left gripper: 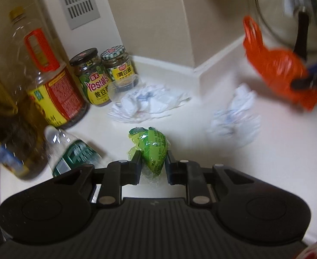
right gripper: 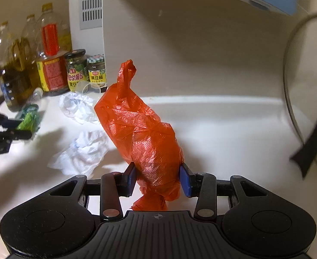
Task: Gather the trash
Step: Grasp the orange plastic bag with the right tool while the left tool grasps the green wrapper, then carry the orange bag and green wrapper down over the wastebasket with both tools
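L gripper (left gripper: 153, 164): jaws nearly shut, I have green wrapper (left gripper: 152, 149) pinched between pads, its long axis running fwd away from fingers, tip resting on counter (left gripper: 266, 161)

R gripper (right gripper: 157, 178): jaws part-closed on orange bag (right gripper: 145, 133), bag upright, handle loop on top, mouth not visibly open

Key relation: wrapper sits well left of bag; L hand nearer, must carry it rightward

Two crumpled tissues (left gripper: 149, 103) (left gripper: 236, 116) lie on counter between; I judge them next

White counter, beige wall corner, jars + oil bottles far left
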Action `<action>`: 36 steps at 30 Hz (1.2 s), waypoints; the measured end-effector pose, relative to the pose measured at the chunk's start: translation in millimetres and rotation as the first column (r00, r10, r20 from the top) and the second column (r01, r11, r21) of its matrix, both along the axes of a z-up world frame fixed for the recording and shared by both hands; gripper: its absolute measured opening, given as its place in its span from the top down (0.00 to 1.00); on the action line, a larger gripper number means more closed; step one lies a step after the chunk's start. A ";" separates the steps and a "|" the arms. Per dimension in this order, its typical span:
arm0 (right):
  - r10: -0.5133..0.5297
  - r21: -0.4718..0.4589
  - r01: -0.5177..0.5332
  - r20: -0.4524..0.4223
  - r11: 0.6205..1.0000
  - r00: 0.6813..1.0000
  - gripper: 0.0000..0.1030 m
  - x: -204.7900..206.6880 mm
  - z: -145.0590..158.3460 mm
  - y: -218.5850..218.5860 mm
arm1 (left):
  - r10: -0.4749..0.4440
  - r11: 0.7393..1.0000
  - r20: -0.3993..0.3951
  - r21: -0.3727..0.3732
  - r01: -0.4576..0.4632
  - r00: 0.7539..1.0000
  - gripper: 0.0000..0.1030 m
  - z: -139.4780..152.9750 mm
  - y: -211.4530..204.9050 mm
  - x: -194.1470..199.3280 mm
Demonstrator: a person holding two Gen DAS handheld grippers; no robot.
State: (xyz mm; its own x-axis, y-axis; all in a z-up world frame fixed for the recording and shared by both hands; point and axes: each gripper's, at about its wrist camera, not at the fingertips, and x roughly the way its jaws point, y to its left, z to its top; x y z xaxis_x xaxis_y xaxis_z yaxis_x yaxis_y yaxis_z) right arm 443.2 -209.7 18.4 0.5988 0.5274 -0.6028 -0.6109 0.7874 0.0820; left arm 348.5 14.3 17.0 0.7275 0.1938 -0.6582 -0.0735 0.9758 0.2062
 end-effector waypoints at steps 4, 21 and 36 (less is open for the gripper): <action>-0.039 0.045 0.042 -0.059 0.998 0.998 0.59 -23.3 0.7 -15.1 | 0.010 0.995 0.028 -0.102 -0.007 1.000 0.81 11.1 -15.2 -27.8; 0.000 0.147 0.038 -0.252 0.988 0.968 0.59 -153.8 9.9 -17.1 | -0.034 0.943 0.024 -0.332 0.040 0.999 0.81 8.5 -51.7 -146.3; 0.062 0.065 -0.043 -0.337 0.997 0.939 0.59 -235.6 -29.7 41.0 | -0.041 0.927 -0.111 -0.374 -0.003 0.993 0.81 -38.9 -32.5 -216.0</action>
State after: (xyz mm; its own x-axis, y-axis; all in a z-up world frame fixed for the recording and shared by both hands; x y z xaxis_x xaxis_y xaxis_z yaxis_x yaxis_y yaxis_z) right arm 207.6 -168.7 -11.3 0.3347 0.5908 -0.7341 -0.5796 0.7434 0.3340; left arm 132.5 -18.2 -21.9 0.6442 -0.0951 -0.7589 -0.0518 0.9845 -0.1674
